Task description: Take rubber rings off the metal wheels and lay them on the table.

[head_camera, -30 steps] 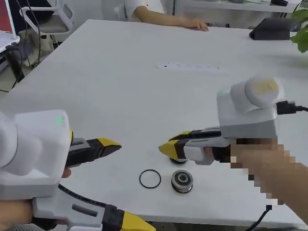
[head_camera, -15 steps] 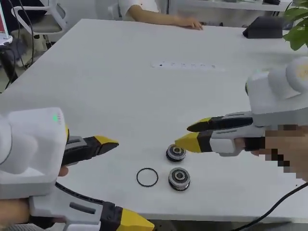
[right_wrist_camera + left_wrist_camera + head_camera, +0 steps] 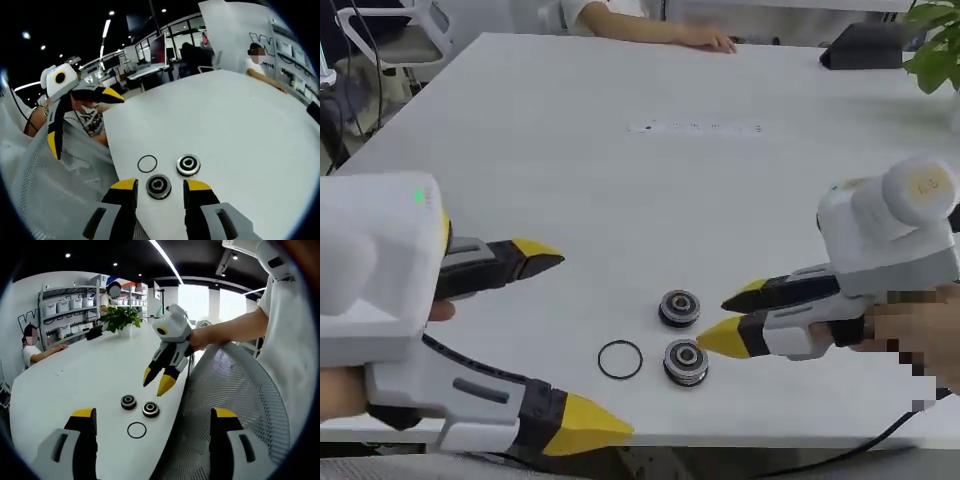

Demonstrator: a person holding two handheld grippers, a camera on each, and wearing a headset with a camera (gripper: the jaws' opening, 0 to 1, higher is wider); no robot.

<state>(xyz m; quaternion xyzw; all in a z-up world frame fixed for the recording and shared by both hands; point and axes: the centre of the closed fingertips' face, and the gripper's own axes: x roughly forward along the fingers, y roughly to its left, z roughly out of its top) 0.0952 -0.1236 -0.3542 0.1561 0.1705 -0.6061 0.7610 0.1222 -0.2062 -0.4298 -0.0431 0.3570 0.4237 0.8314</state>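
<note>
The two small round metal wheels, each with a silver hub and a dark outer band, lie flat near the front edge of the smooth white table (image 3: 520, 130). The nearer wheel (image 3: 686, 362) is just beside the farther wheel (image 3: 679, 308). A thin black rubber ring (image 3: 620, 360) lies loose, left of the nearer wheel. The bands appear soft, light and stretchy, while the wheels look rigid, dense and liable to slide on this surface. Best purchase is judged to be a pinch on the band's outer edge, with the wheel steadied. The right gripper (image 3: 722, 320) has its yellow-tipped jaws moderately apart, flanking the nearer wheel and holding nothing. The left gripper (image 3: 588, 345) has its jaws spread wide and also holds nothing.
</note>
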